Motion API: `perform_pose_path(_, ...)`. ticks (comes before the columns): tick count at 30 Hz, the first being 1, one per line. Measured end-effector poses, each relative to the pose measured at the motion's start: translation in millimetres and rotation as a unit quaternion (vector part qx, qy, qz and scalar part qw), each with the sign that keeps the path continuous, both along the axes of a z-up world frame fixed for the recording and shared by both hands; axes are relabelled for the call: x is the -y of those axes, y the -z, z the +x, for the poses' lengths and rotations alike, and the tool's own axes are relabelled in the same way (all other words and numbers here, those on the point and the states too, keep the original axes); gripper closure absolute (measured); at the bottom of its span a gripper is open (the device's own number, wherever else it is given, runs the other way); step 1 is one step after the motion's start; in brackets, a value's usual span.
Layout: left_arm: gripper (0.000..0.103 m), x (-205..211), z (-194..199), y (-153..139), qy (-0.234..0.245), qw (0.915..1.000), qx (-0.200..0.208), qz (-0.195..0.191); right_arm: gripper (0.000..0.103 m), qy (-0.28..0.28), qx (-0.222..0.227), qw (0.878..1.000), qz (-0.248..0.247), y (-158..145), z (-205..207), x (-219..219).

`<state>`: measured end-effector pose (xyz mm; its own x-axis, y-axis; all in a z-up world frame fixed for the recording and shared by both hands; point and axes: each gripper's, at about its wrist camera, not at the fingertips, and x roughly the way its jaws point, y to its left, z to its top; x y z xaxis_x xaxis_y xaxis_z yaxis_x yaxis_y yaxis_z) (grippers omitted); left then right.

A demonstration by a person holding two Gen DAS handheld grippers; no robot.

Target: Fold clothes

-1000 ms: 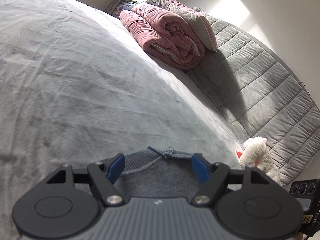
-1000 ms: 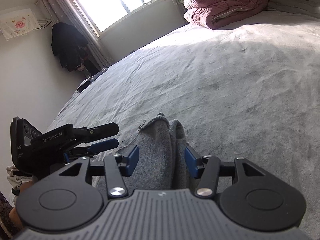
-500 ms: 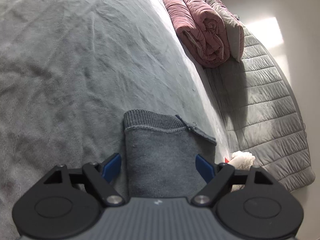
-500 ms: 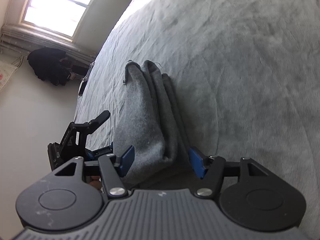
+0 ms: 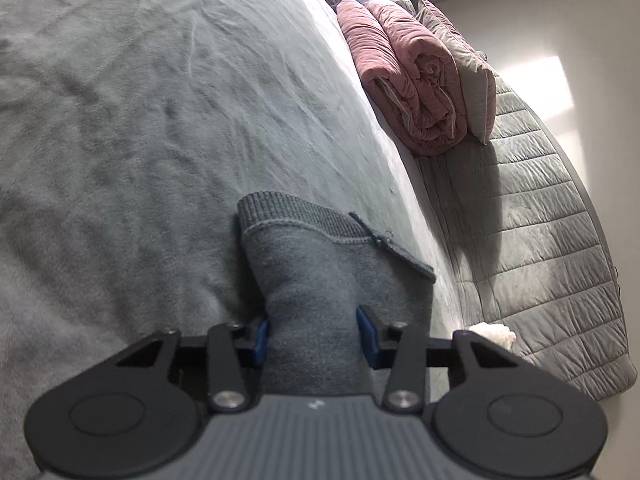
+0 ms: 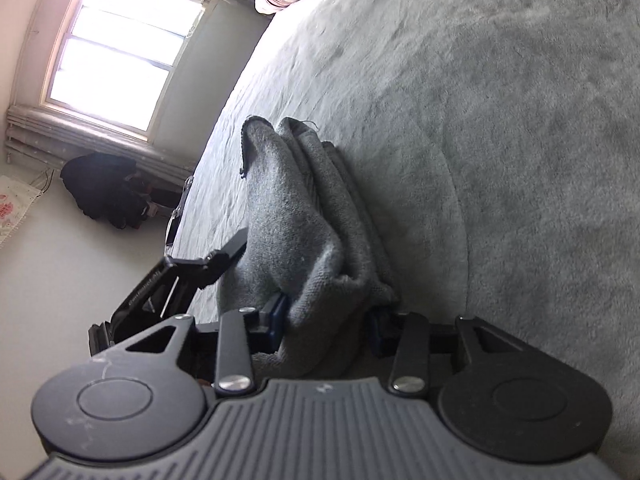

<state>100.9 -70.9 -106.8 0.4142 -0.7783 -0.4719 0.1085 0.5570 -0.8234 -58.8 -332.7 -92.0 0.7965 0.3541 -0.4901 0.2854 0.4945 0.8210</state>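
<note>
Left wrist view: the left gripper [image 5: 312, 338] has its blue-padded fingers [image 5: 367, 338] closed against both sides of a folded grey knit garment with a ribbed hem [image 5: 320, 272]; the fabric fills the gap between the pads. The garment lies on the grey plush bed cover [image 5: 140, 120], its ribbed edge pointing away from the camera. Farther up the bed, a rolled pink quilted duvet [image 5: 404, 84] rests against a grey pillow [image 5: 464, 68], both beside a grey quilted headboard panel [image 5: 540, 220]. A white fluffy toy [image 5: 494, 334] shows at the mattress edge, partly hidden.

Right wrist view: the right gripper [image 6: 328, 326] pinches the bunched layered end of the same garment [image 6: 304, 216] between its pads. The left gripper [image 6: 188, 276] touches the garment's far side. A bright window [image 6: 120, 52] and a dark heap of clothing [image 6: 106, 190] stand beyond the bed cover [image 6: 500, 120].
</note>
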Motion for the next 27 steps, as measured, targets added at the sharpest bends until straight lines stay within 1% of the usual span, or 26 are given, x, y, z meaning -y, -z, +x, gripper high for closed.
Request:
perform_pose_path(2, 0.07, -4.1, -5.9, -4.2, -0.008, 0.9999, 0.007, -0.003, 0.067, -0.003, 0.003, 1.0, -0.004, -5.2, 0.8, 2.6)
perform_pose_path(5, 0.073, -5.5, -17.3, -12.4, -0.018, 0.9998, 0.009, -0.009, 0.07, 0.001, 0.008, 1.0, -0.005, -13.5, 0.4, 13.8)
perform_pose_path(9, 0.073, -0.9, -41.7, -23.4, -0.019, 0.9995, 0.008, -0.022, 0.071, 0.026, 0.016, 0.999, 0.019, -23.1, 1.5, 43.1)
perform_pose_path(11, 0.073, 4.9, -52.6, -24.2, -0.012, 0.9996, 0.0, -0.025, 0.071, 0.04, 0.018, 0.999, 0.025, -27.2, 3.7, 57.5)
perform_pose_path(14, 0.071, 13.9, -65.6, -18.9, 0.0, 0.9998, -0.017, -0.011, 0.071, 0.049, 0.005, 0.998, 0.023, -25.9, 7.3, 72.5)
perform_pose_path(15, 0.068, 15.1, -68.5, -18.9, 0.002, 0.9999, -0.012, 0.002, 0.069, 0.051, 0.0, 0.998, 0.025, -23.5, 7.4, 73.8)
perform_pose_path(16, 0.067, 15.8, -71.1, -19.3, 0.005, 0.9998, -0.006, 0.016, 0.069, 0.053, -0.005, 0.998, 0.027, -21.1, 7.6, 75.2)
perform_pose_path(18, 0.066, 11.3, -72.6, -24.1, 0.006, 0.9995, 0.006, 0.03, 0.065, 0.057, -0.013, 0.998, 0.029, -17.6, 7.5, 77.6)
perform_pose_path(20, 0.065, 5.7, -73.2, -30.6, 0.004, 0.9989, 0.018, 0.043, 0.054, 0.061, -0.01, 0.998, 0.009, -22.7, 4.8, 78.5)
perform_pose_path(22, 0.064, -0.4, -73.3, -40.2, -0.003, 0.9977, 0.034, 0.059, 0.053, 0.068, 0.001, 0.997, -0.029, -33.2, 3.9, 78.7)
perform_pose_path(24, 0.062, -3.1, -72.7, -51.6, -0.007, 0.9951, 0.062, 0.077, 0.053, 0.075, 0.014, 0.995, -0.063, -42.7, 1.2, 76.8)
perform_pose_path(27, 0.062, -3.8, -70.7, -67.4, -0.01, 0.9895, 0.103, 0.101, 0.053, 0.075, 0.038, 0.989, -0.126, -51.9, 1.2, 63.8)
